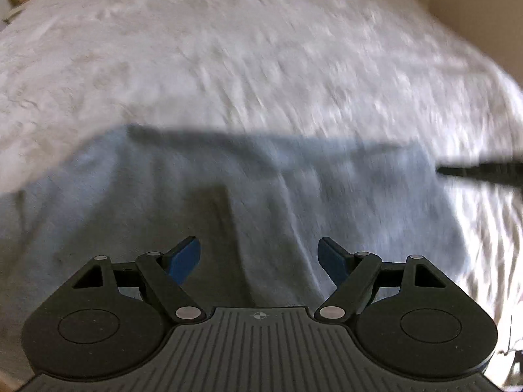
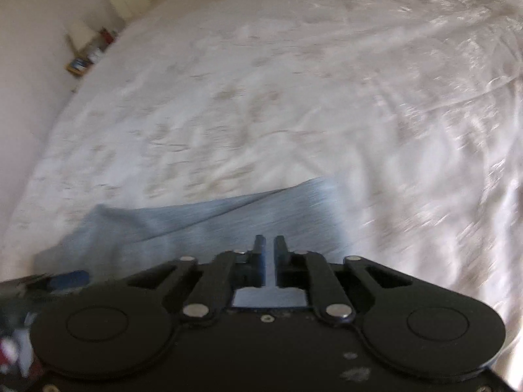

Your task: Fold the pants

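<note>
The pants (image 1: 248, 202), a soft light-blue knit, lie spread on the bed (image 1: 228, 49) directly ahead of and beneath both tools, with a straight far edge running across in front of the left gripper (image 1: 260, 254); they look like one broad flat panel, so I judge an early fold may be in place, though the blur keeps me from counting layers, and the narrowing folds are probably yet to come. The left gripper hangs released over the cloth, its blue pads wide apart with nothing between them. The right gripper (image 2: 268, 245) is nearly clenched, only a narrow slit between its pads; pale blue shows through that slit, but whether cloth is actually pinched there I cannot tell. The fabric looks limp and matte, with shallow creases fanning away from the left tool (a dark fold shadow sits just ahead of it). The bed cover is white, crinkled, faintly glossy to the right gripper's right.
</note>
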A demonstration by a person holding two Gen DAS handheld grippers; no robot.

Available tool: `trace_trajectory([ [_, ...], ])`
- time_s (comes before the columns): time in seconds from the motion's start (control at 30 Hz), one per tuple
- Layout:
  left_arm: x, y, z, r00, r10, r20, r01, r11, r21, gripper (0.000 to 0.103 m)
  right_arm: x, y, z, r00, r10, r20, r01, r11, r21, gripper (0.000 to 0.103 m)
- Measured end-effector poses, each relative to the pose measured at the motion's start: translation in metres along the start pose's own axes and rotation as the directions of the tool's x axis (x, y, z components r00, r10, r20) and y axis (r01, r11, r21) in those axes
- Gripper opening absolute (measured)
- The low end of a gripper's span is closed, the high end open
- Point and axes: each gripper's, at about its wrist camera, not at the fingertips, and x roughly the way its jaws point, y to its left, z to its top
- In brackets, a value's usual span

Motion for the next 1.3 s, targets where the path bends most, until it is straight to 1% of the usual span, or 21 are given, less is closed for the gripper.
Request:
trace_trajectory([
  [0.07, 0.015, -0.008, -0.008, 0.999, 0.006, -0.051, -0.006, 1.000, 0.008, 0.078, 0.011, -0.015, 0.010, 1.000, -0.016, -0.002, 0.016, 1.000, 0.011, 0.009],
  [0.13, 0.028, -0.011, -0.015, 0.995, 0.030, -0.094, -0.029, 1.000, 0.013, 0.079, 0.027, -0.025, 0.019, 0.999, -0.024, -0.023, 0.025, 0.999, 0.042, 0.009],
  [0.2, 0.034, -0.011, -0.017, 0.994, 0.042, -0.101, -0.043, 0.999, -0.004, 0.080, 0.047, -0.031, 0.025, 0.998, -0.030, -0.055, 0.033, 0.998, 0.046, 0.008],
  [0.27, 0.039, -0.011, -0.015, 0.993, 0.046, -0.112, -0.049, 0.999, -0.024, 0.082, 0.066, -0.034, 0.027, 0.994, -0.045, -0.100, 0.047, 0.999, 0.019, 0.006],
  [0.33, 0.042, -0.012, -0.013, 0.991, 0.055, -0.119, -0.059, 0.998, -0.029, 0.086, 0.081, -0.034, 0.028, 0.991, -0.048, -0.127, 0.048, 0.999, -0.006, 0.005],
  [0.43, 0.045, -0.014, -0.014, 0.990, 0.062, -0.125, -0.066, 0.998, -0.025, 0.091, 0.083, -0.036, 0.030, 0.991, -0.033, -0.127, 0.032, 0.999, -0.015, 0.005],
  [0.5, 0.047, -0.015, -0.014, 0.990, 0.061, -0.124, -0.065, 0.997, -0.035, 0.093, 0.072, -0.038, 0.031, 0.995, -0.009, -0.102, 0.009, 1.000, -0.008, 0.009],
  [0.53, 0.047, -0.017, -0.014, 0.991, 0.061, -0.123, -0.067, 0.997, -0.040, 0.094, 0.062, -0.038, 0.030, 0.996, 0.009, -0.085, -0.010, 1.000, -0.013, 0.013],
  [0.63, 0.049, -0.019, -0.016, 0.990, 0.070, -0.120, -0.076, 0.996, -0.046, 0.097, 0.033, -0.041, 0.017, 0.997, 0.057, -0.056, -0.059, 0.997, -0.045, 0.014],
  [0.7, 0.052, -0.024, -0.015, 0.990, 0.078, -0.116, -0.084, 0.995, -0.050, 0.100, 0.016, -0.043, 0.002, 0.995, 0.075, -0.068, -0.080, 0.993, -0.081, 0.014],
  [0.8, 0.053, -0.029, -0.019, 0.992, 0.090, -0.093, -0.097, 0.993, -0.069, 0.103, 0.004, -0.046, -0.032, 0.989, 0.060, -0.133, -0.082, 0.983, -0.167, 0.015],
  [0.9, 0.054, -0.038, -0.027, 0.991, 0.117, -0.061, -0.121, 0.991, -0.061, 0.103, 0.005, -0.053, -0.063, 0.979, 0.021, -0.204, -0.062, 0.979, -0.196, 0.015],
  [1.0, 0.052, -0.042, -0.033, 0.991, 0.122, -0.046, -0.125, 0.990, -0.066, 0.103, -0.001, -0.057, -0.078, 0.978, 0.021, -0.206, -0.063, 0.978, -0.198, 0.015],
  [1.07, 0.051, -0.043, -0.033, 0.991, 0.118, -0.058, -0.122, 0.991, -0.061, 0.103, -0.002, -0.060, -0.082, 0.978, 0.026, -0.207, -0.065, 0.980, -0.186, 0.016],
  [1.1, 0.051, -0.041, -0.032, 0.991, 0.115, -0.070, -0.119, 0.991, -0.057, 0.103, -0.002, -0.063, -0.083, 0.977, 0.028, -0.211, -0.066, 0.982, -0.178, 0.017],
  [1.17, 0.050, -0.040, -0.025, 0.989, 0.117, -0.092, -0.122, 0.991, -0.053, 0.096, 0.001, -0.065, -0.082, 0.977, 0.023, -0.211, -0.063, 0.980, -0.187, 0.027],
  [1.23, 0.038, -0.040, -0.019, 0.989, 0.126, -0.082, -0.129, 0.991, -0.040, 0.075, 0.001, -0.068, -0.082, 0.977, 0.025, -0.210, -0.066, 0.980, -0.190, 0.027],
  [1.3, 0.026, -0.044, -0.019, 0.986, 0.155, -0.058, -0.156, 0.988, -0.015, 0.065, -0.007, -0.069, -0.082, 0.981, 0.031, -0.193, -0.068, 0.979, -0.190, 0.027],
])
